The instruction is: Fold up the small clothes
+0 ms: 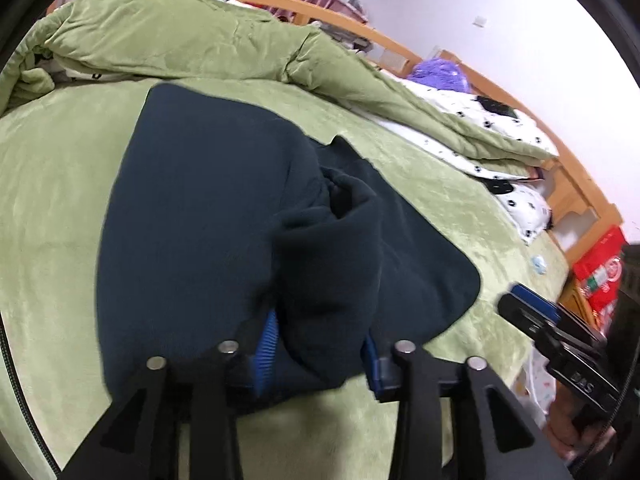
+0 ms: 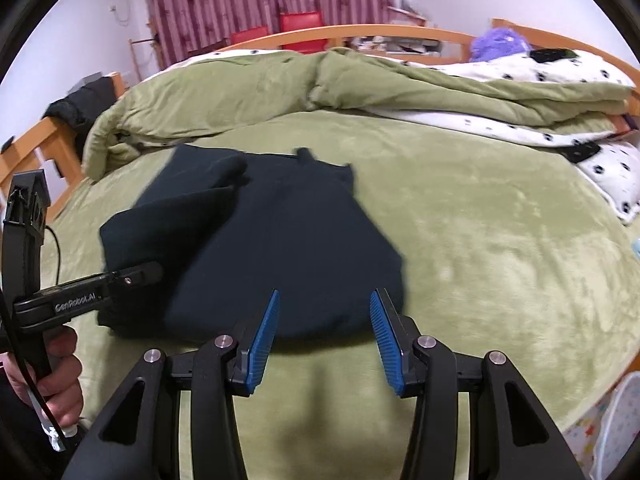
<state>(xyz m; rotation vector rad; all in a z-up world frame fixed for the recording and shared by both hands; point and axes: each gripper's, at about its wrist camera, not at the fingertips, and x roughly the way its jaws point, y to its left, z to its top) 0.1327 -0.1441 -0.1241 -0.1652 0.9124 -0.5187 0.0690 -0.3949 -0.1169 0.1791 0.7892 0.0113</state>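
One dark garment (image 2: 256,240) half-folded on bed (image 2: 480,240); left gripper (image 1: 320,344) jaws loose around a fold, right gripper (image 2: 324,320) wide, empty.

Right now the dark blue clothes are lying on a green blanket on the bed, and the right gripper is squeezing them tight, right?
Not quite. The right gripper is open: in the right wrist view its blue pads stand apart with nothing pinched between them. The dark blue clothes do lie on the green blanket on the bed.
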